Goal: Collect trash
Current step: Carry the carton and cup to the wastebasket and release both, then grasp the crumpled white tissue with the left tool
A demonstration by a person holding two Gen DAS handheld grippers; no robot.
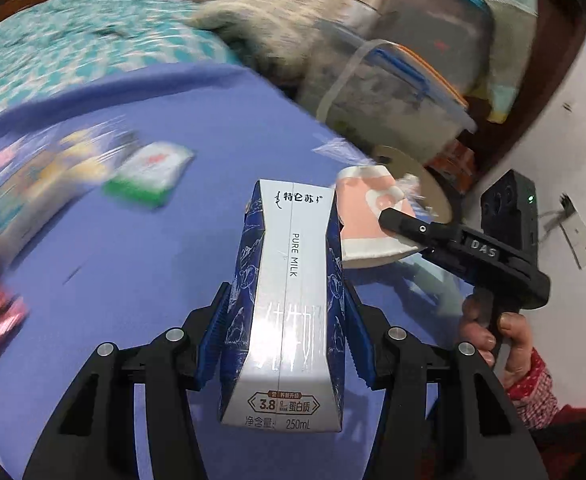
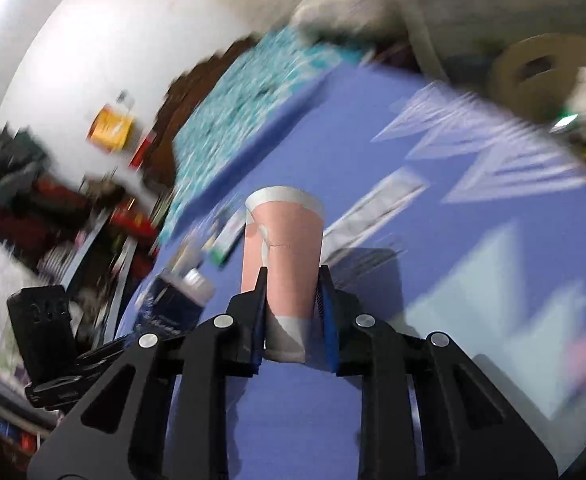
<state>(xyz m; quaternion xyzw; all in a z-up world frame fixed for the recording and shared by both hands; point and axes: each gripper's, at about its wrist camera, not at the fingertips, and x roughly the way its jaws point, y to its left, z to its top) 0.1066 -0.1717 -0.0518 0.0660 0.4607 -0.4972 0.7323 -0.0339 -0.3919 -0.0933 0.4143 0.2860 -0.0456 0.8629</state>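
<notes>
Angled downward over the blue table, the left gripper clamps a milk carton, while the right gripper, beside it, squeezes a pink paper cup.

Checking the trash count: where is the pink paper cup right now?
The pink paper cup is pinched in the right gripper above the blue tablecloth, just right of the milk carton held by the left gripper.
</notes>
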